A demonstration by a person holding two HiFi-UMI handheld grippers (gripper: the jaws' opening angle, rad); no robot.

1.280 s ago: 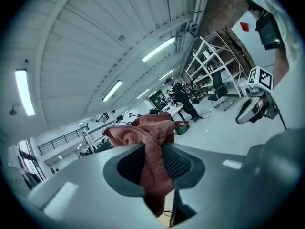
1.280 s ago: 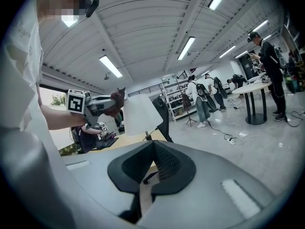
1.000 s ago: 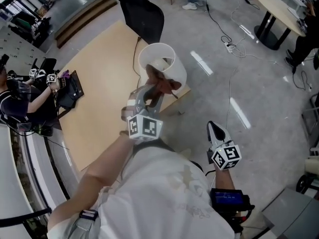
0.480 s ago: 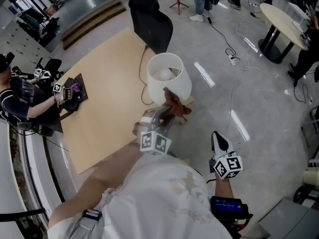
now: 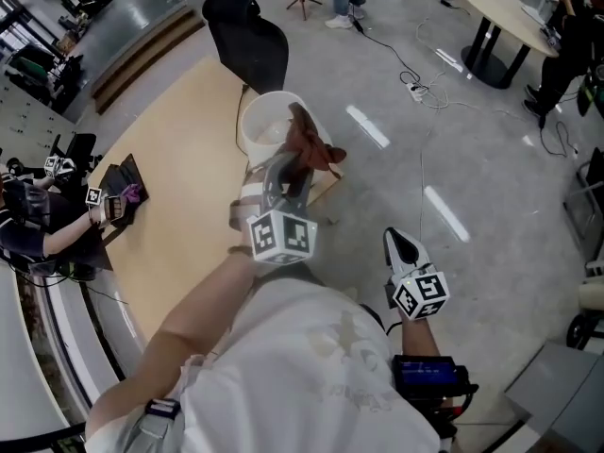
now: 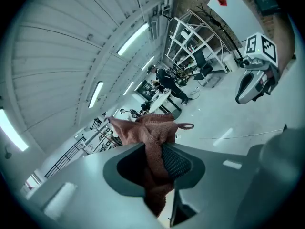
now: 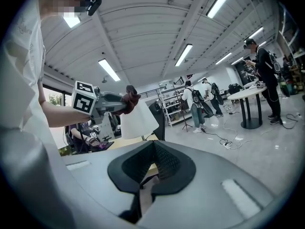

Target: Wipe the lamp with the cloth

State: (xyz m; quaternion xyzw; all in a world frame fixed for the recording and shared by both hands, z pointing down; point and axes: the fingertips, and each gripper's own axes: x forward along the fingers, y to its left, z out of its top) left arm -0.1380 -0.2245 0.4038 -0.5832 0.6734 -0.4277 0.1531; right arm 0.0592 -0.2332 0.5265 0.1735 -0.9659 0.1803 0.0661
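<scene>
The white lamp shade (image 5: 257,125) stands on the wooden table (image 5: 179,206), near its right-hand corner. My left gripper (image 5: 294,176) is shut on a reddish-brown cloth (image 5: 310,147), which lies against the shade's near rim. In the left gripper view the cloth (image 6: 147,132) is pinched between the pads of my left gripper (image 6: 159,151) and bunches out past the tips. My right gripper (image 5: 400,241) hangs lower right, off the table, shut with nothing in it. From the right gripper view (image 7: 151,159) I see the cloth (image 7: 129,98) at the top of the shade (image 7: 138,120).
A black chair (image 5: 247,31) stands behind the lamp. A seated person (image 5: 38,210) with grippers works at the table's left edge beside a black tray (image 5: 118,182). A round table (image 5: 500,8) and floor cables (image 5: 415,88) lie far right. People stand beyond.
The left gripper with the cloth slid down the side of the shade and has come back up to its rim. The right gripper has kept still.
</scene>
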